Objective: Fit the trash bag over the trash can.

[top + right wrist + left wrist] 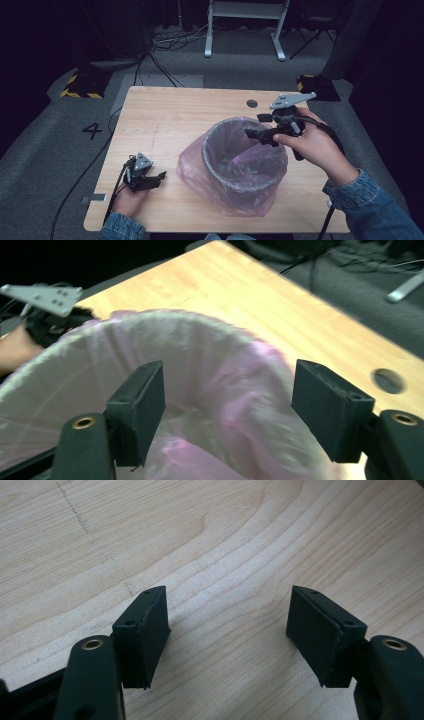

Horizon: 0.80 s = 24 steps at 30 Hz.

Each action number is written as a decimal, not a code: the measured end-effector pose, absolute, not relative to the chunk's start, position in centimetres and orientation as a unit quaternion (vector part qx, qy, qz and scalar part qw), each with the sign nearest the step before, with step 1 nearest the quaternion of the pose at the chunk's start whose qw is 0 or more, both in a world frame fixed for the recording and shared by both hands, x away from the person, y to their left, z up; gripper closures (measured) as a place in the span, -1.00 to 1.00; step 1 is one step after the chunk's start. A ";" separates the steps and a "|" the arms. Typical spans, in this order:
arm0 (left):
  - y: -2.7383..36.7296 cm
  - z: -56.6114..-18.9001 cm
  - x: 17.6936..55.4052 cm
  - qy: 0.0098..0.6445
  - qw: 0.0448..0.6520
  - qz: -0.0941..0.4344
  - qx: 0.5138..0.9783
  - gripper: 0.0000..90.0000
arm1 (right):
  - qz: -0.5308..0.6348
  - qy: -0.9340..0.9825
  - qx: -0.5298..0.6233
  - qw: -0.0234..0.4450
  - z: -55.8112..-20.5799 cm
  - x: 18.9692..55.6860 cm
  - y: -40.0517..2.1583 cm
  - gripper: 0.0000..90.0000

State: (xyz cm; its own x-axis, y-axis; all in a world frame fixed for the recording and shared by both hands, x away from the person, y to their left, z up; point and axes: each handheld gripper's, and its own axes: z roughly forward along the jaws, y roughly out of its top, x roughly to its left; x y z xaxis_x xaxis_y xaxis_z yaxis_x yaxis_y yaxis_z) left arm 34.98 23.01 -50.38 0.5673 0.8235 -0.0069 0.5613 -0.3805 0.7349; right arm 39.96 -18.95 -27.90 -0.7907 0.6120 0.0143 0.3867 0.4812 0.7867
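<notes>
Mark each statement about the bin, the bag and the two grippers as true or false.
1. A pink bag lines the bin. True.
2. The left gripper holds the bag's edge. False: its fingers are apart with nothing between them, over bare table.
3. The right gripper is over the bin's far right rim. True.
4. The bin lies tipped on its side. False: it stands upright, mouth up.
5. The right gripper's fingers are clamped shut. False: they stand apart, with the bag-covered rim seen beyond them.
</notes>
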 end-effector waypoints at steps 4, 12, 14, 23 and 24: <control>23.0 -50.4 35.0 0.428 0.357 0.183 0.810 -0.26 | 0.429 0.834 0.313 0.152 -27.5 39.9 -21.2 -0.34; 23.5 -50.4 34.1 0.399 0.363 0.172 0.824 -0.20 | 0.422 0.836 0.310 0.164 -27.5 38.6 -25.3 -0.35; 23.6 -50.4 34.1 0.399 0.362 0.173 0.825 -0.21 | 0.420 0.832 0.318 0.172 -27.4 38.2 -26.2 -0.35; 23.5 -50.4 34.3 0.403 0.359 0.176 0.823 -0.25 | 0.419 0.821 0.346 0.177 -28.3 36.9 -30.0 -0.35; 23.4 -50.4 34.3 0.405 0.361 0.175 0.821 -0.25 | 0.420 0.818 0.350 0.178 -28.4 36.7 -30.4 -0.35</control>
